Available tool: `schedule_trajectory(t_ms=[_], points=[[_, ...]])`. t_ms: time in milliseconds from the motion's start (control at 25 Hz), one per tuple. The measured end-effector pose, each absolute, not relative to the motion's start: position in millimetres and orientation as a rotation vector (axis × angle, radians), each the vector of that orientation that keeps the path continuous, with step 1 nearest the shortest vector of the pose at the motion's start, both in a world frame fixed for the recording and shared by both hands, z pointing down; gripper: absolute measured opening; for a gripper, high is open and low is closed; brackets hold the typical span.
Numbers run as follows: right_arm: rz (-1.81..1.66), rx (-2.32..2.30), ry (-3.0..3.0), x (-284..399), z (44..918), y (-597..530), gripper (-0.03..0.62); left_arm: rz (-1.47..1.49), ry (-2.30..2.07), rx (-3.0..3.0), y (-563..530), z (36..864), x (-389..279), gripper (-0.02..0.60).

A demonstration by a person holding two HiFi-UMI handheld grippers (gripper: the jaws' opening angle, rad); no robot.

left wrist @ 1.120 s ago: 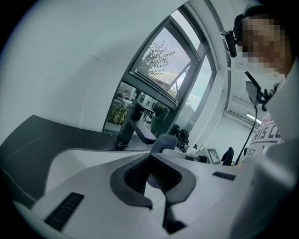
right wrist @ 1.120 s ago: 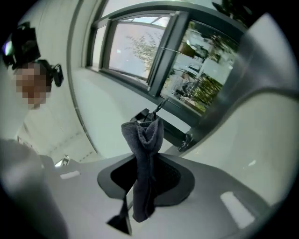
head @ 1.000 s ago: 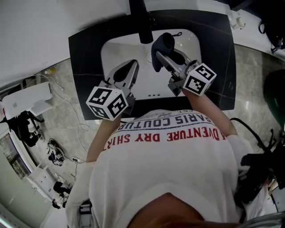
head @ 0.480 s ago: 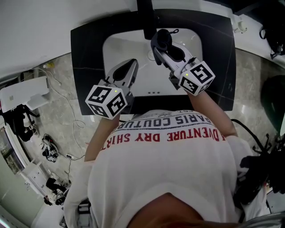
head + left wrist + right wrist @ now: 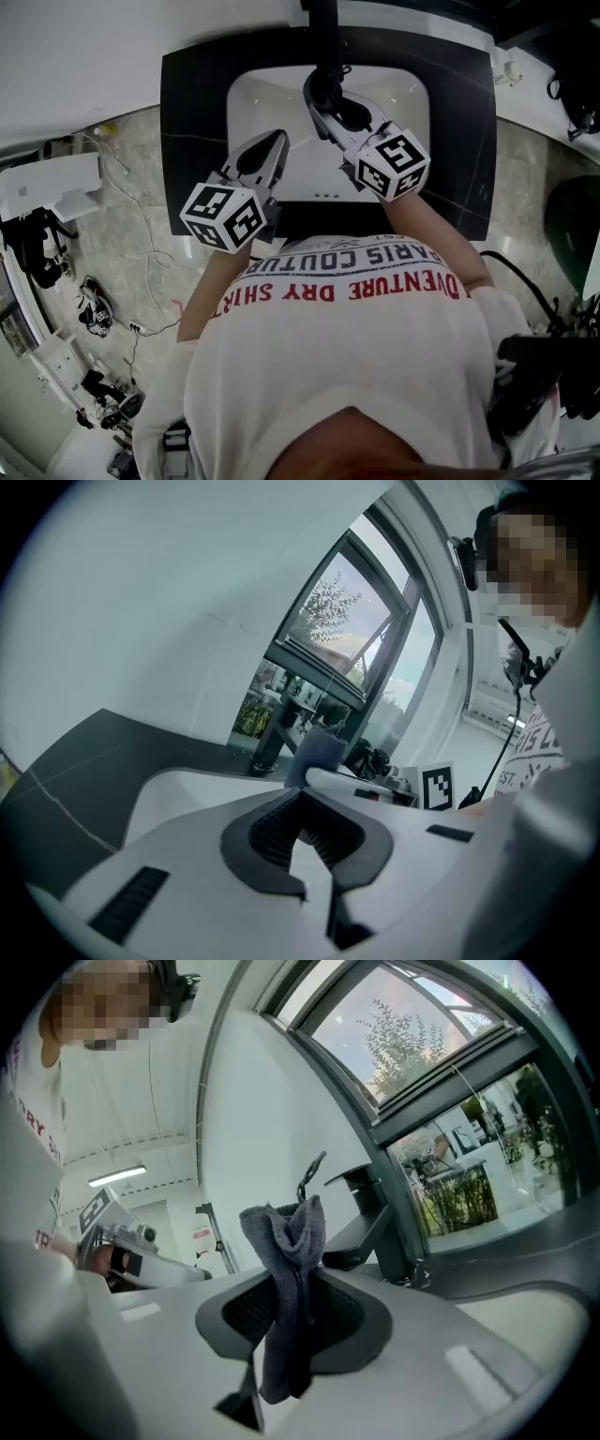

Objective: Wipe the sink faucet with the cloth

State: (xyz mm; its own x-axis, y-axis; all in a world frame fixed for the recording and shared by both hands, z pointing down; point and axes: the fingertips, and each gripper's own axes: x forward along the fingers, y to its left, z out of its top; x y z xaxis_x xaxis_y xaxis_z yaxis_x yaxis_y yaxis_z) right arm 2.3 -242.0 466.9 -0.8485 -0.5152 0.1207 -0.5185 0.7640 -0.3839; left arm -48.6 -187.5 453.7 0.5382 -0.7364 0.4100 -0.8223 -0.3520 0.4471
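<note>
Two jaws of the right gripper are pressed together on the cloth, which stands up from them in a narrow fold close to the faucet; I cannot tell if it touches. Only a small bunch passes the tips, so I think a hard jaw may scrape the faucet, or the cloth may slip out if it catches under the spout. The left gripper has its jaws together on nothing and hangs over the sink, apart from the faucet, so it cannot steady anything.
</note>
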Motion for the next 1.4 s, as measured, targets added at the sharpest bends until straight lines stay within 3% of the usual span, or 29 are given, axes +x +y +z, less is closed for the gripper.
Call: schedule_trajectory(t_ms=[600, 960, 1200, 1400], points=[[0.552, 0.781, -3.033, 39, 369, -82, 0.077, 0.023, -1.498, 2.281, -54, 330, -47, 0.002], [0.461, 0.759, -3.075, 44, 330, -57, 0.077, 0.024, -1.532, 2.414, -41, 274, -30, 0.002], [0.437, 0.831, -3.065, 11, 346, -87, 0.077, 0.086, -1.475, 2.481, -68, 290, -56, 0.002], [0.506, 0.903, -3.02, -76, 372, -134, 0.077, 0.143, -1.395, 2.46, -112, 320, -140, 0.002]])
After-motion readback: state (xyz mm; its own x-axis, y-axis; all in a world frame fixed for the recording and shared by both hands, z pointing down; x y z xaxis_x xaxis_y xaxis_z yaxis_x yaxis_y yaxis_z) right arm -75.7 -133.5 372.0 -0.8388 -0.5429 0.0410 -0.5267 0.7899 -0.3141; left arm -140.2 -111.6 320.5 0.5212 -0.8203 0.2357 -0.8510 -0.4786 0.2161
